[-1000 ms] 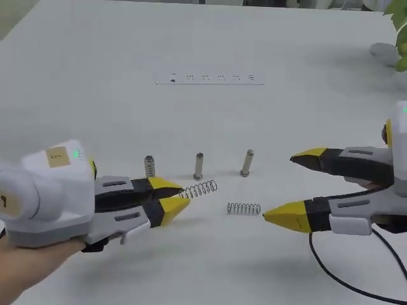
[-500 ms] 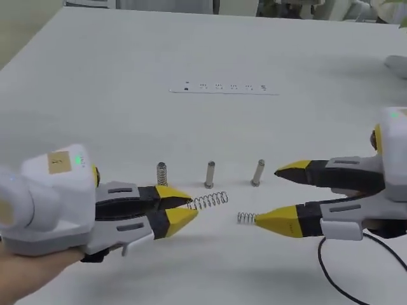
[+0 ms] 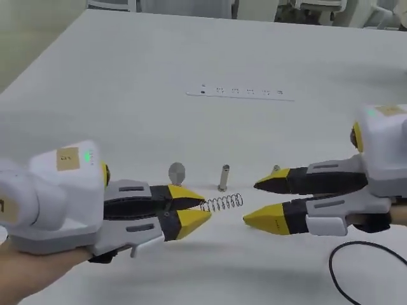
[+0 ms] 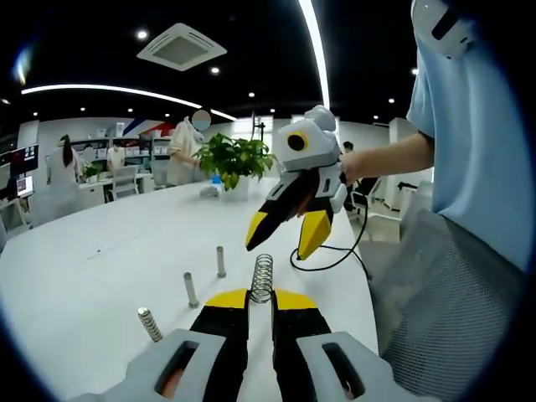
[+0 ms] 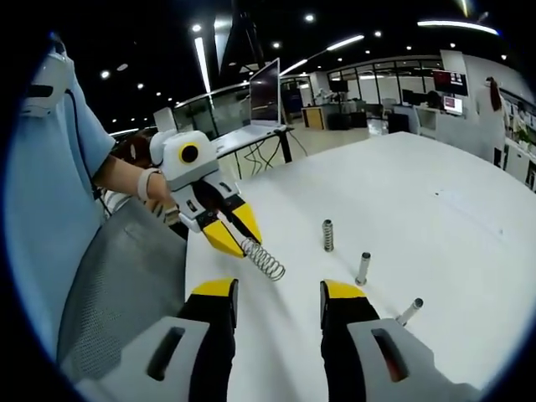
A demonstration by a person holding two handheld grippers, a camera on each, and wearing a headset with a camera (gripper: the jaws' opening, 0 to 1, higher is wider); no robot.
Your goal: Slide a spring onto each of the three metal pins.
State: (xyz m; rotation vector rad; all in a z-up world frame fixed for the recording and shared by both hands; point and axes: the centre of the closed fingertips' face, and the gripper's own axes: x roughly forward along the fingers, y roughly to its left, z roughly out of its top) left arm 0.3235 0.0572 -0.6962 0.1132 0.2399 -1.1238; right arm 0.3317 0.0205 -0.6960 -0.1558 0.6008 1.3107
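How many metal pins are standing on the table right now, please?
3, in a row on the table: the left pin, already wearing a spring; the bare middle pin; the bare right pin, half hidden by the right gripper in the head view.

Head view: bright, even overhead light — the pale table [image 3: 127,76] looks slightly washed out, shadows soft. Gripper views curve strongly at the edges; ceiling lights [image 4: 314,42] glare.

My left claw [image 3: 206,210] pinches one end of a coiled silver wire spring [image 3: 222,203]; my right claw [image 3: 249,202] gapes nearby.
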